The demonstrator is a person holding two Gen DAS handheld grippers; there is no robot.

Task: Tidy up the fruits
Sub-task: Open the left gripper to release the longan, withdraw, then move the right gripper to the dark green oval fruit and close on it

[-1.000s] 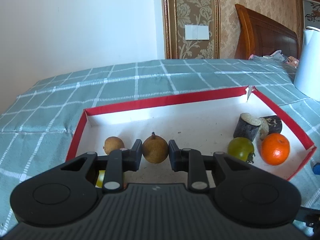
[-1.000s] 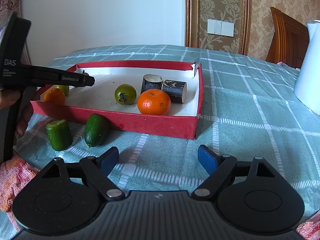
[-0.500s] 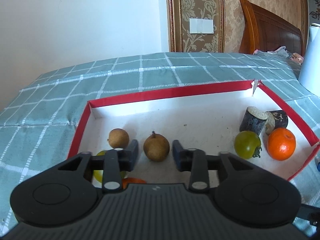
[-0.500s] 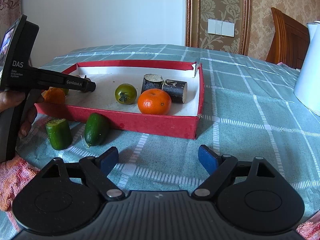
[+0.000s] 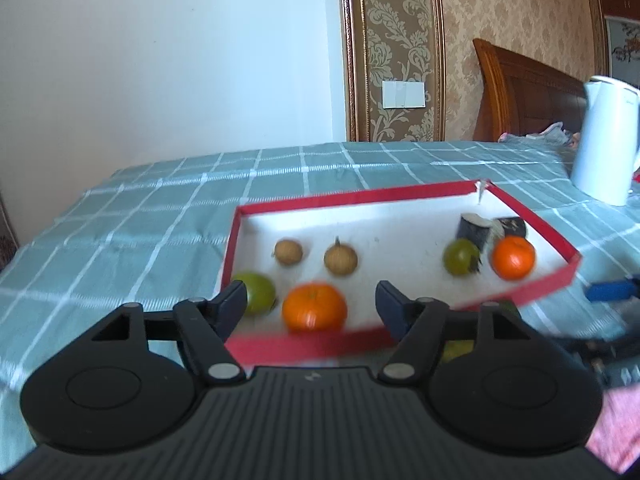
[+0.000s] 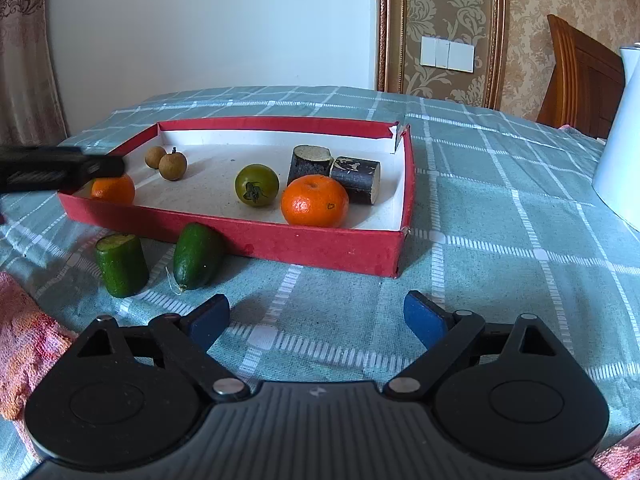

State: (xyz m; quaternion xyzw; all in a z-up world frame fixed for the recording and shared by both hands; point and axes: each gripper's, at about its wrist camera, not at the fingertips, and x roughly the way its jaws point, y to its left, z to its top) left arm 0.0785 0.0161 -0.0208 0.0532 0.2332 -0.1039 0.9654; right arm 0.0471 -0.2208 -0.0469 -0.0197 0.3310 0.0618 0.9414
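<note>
1. Red-walled tray (image 6: 280, 242) already holds two oranges, two green tomatoes, two brown longans (image 6: 173, 165) and two dark cane pieces (image 6: 355, 185).
2. Outside its near wall, two cucumber pieces (image 6: 198, 256) lie on the table (image 6: 500, 240), seemingly left to sort.
3. Left hand-held gripper (image 5: 310, 306), jaws just opening, is empty before the tray; right hand-held gripper (image 6: 316, 320) is spread and empty.

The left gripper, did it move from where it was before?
Yes. The left gripper has backed away from the brown fruit, out past the red box's near wall; its jaws have just been opening, empty.
</note>
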